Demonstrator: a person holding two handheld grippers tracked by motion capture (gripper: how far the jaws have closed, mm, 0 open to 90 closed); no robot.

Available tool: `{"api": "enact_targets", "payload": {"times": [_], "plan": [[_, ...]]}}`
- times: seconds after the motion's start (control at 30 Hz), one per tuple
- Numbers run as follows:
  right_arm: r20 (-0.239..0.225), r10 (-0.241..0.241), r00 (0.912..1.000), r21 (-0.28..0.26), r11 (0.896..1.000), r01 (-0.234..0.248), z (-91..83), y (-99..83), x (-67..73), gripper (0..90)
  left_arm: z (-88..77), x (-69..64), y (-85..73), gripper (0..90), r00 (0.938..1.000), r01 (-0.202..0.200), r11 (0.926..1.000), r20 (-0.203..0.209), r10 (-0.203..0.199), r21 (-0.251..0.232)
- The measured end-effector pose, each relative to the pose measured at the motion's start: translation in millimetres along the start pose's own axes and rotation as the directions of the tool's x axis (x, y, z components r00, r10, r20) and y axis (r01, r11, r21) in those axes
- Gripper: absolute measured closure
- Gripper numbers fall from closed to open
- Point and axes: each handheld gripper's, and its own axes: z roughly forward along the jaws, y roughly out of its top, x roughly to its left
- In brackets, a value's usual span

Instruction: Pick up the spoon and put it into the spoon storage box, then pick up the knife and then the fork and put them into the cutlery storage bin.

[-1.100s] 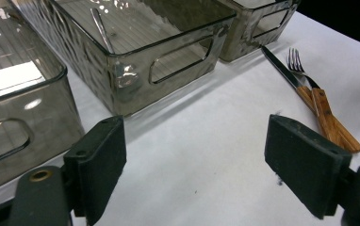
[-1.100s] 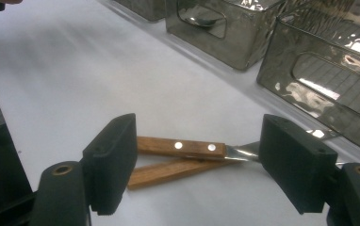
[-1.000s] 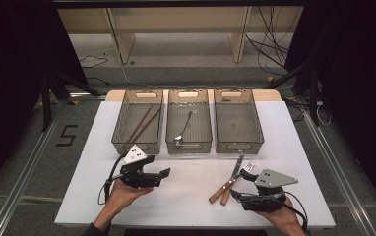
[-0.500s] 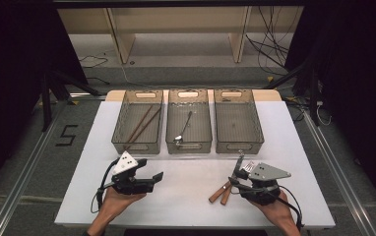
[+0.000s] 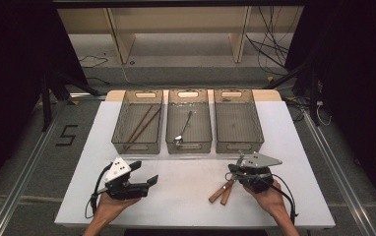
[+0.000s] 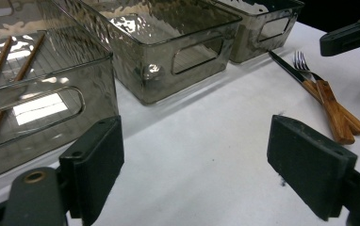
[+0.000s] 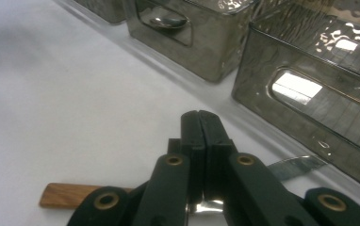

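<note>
A knife (image 5: 219,193) and a fork (image 5: 228,193) with wooden handles lie side by side on the white table (image 5: 186,206), right of centre. My right gripper (image 5: 231,171) sits low over their metal ends, level and pointing left. Its jaws have just been closing. In the right gripper view the gripper (image 7: 200,115) has its pads together at the tips, with nothing between them there. The knife (image 7: 296,167) crosses underneath, and metal glints low between the fingers. My left gripper (image 5: 145,172) is held open at the front left, and its view (image 6: 194,141) has bare table between the pads.
Three smoky plastic bins stand in a row at the back. The left bin (image 5: 137,146) holds chopsticks (image 5: 142,122), the middle bin (image 5: 188,146) a spoon (image 5: 182,130), and the right bin (image 5: 238,123) nothing. The table's front edge is close behind both hands.
My right gripper has slid left over the cutlery and its jaws have gone from wide open to shut. My left gripper has drifted slightly left, towards the front edge.
</note>
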Motion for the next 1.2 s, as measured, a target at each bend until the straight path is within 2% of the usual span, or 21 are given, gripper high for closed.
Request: {"api": "enact_targets", "payload": {"times": [0.63,0.83,1.07,1.2], "plan": [[0.062,0.053,0.9966,0.085,0.995,-0.058,27.9,2.8,-30.7,90.0,-8.5,3.1,-9.5,18.9,0.9998,-0.006,0.9994,-0.017,0.005,-0.034],[0.068,0.061,0.9959,0.111,0.992,-0.068,37.9,3.1,-37.5,90.0,-8.1,4.9,-11.2,18.9,0.9998,0.003,0.9986,-0.019,-0.004,-0.053],[0.086,0.057,0.9947,0.157,0.985,-0.07,48.0,0.4,-43.8,90.0,-8.4,4.2,-13.5,18.9,0.9998,-0.008,0.9983,-0.021,0.007,-0.058],[0.091,0.053,0.9945,0.164,0.984,-0.067,50.4,0.3,-45.1,90.0,-8.7,3.2,-13.4,18.9,0.9997,-0.019,0.9983,-0.019,0.018,-0.056]]}}
